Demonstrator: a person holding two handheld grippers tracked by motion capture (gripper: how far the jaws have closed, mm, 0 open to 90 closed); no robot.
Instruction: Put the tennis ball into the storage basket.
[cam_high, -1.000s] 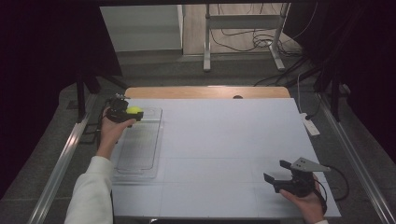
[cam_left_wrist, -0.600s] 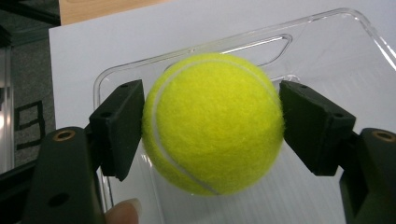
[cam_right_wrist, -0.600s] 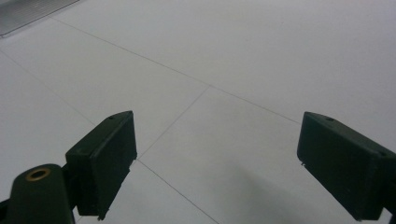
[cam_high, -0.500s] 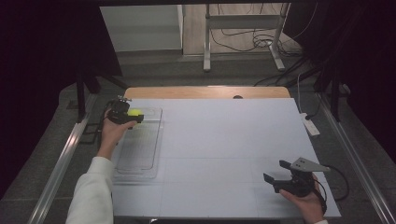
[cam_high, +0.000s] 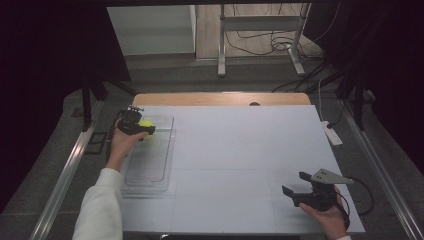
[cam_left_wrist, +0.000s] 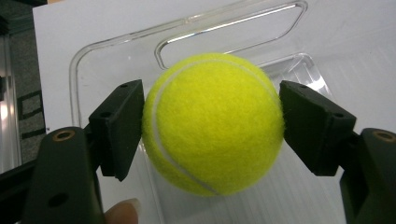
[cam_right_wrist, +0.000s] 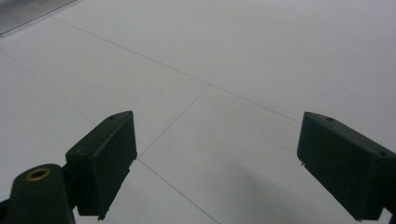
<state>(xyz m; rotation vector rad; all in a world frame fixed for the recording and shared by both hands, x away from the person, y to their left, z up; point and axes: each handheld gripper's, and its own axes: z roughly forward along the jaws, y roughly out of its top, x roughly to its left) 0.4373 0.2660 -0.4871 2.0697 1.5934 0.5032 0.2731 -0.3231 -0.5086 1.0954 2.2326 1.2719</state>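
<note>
Tennis ball (cam_left_wrist: 213, 123): light, springy, fuzzy enough not to slip. My left gripper (cam_left_wrist: 212, 126) pinches it across its middle, above the clear tray (cam_left_wrist: 116, 60); my right gripper (cam_right_wrist: 217, 163) gapes, holding nothing.

Yellow tennis ball (cam_left_wrist: 213, 123) (fuzzy, white seam) clamped between jaws over clear tray (cam_left_wrist: 112, 51).

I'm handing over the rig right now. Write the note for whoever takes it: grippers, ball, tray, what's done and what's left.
Left gripper: shut on the tennis ball, one jaw on each side, held over the far end of the clear tray.
Right gripper: open, holding nothing, low over the white table near its front right corner.
Done: the ball is gripped and is above the tray.
Left, probably: lower the ball into the tray and open the jaws. Whether it already touches the tray floor can't be told.
</note>
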